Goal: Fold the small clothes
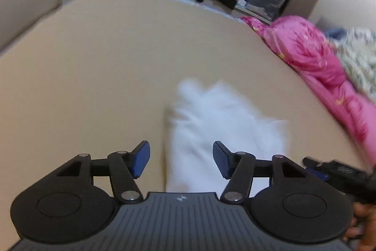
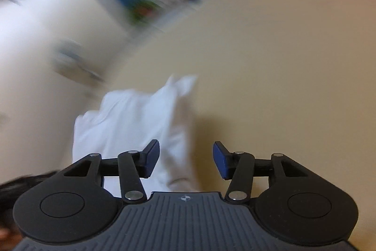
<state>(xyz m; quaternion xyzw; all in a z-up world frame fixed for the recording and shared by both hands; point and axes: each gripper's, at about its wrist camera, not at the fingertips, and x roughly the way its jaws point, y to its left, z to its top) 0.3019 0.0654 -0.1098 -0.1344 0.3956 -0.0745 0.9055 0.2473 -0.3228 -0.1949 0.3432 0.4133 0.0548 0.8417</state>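
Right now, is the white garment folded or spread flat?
Folded: the white garment lies bunched in layers on the beige surface.

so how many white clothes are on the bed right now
1: a white garment lying on the beige bed sheet, just ahead of both tools. More may be hidden in the pink pile at the far edge.

Left gripper [image 1: 181,160]: black body, 2 round black discs at 4 and 8 o'clock, ribbed grey plate at 6 with a small round crosshair mark. 2 black linkage arms per side, silver pivot screws. Blue ribbed pads [image 1: 141,160] on black fingers. Right gripper [image 2: 186,161]: same build, same grey plate and mark, darker blue pads [image 2: 222,162], silver screws. No sleeve visible.
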